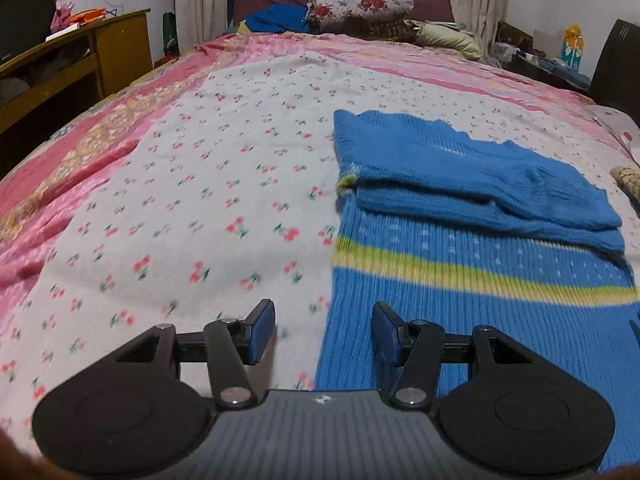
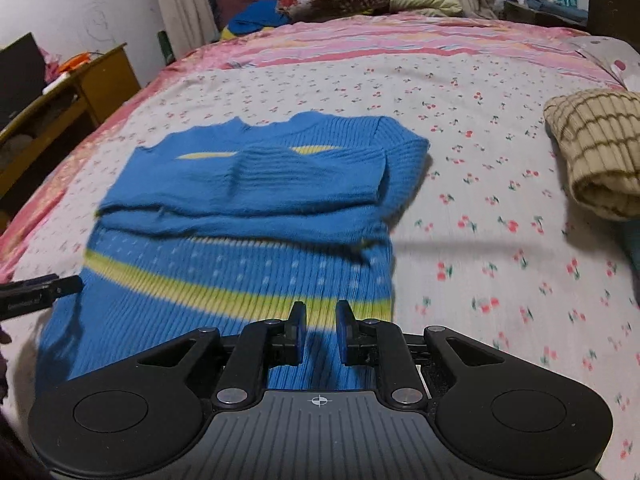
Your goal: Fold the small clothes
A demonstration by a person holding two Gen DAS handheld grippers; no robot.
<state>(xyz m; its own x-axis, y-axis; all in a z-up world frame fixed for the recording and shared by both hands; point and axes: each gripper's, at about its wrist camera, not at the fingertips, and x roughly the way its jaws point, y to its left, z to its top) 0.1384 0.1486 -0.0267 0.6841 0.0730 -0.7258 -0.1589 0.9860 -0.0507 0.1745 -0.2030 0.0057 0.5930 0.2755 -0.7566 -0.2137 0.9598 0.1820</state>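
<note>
A small blue knit sweater with a yellow stripe lies flat on the bed, both sleeves folded in across its chest. It also shows in the left wrist view, at the right. My left gripper is open and empty, hovering over the sweater's left bottom edge. My right gripper is partly open and empty, above the sweater's hem near its right side. The tip of the left gripper shows at the left edge of the right wrist view.
The bed has a white cherry-print sheet with a pink border. A folded beige striped garment lies to the right. Pillows and bedding are piled at the head. A wooden desk stands at the left.
</note>
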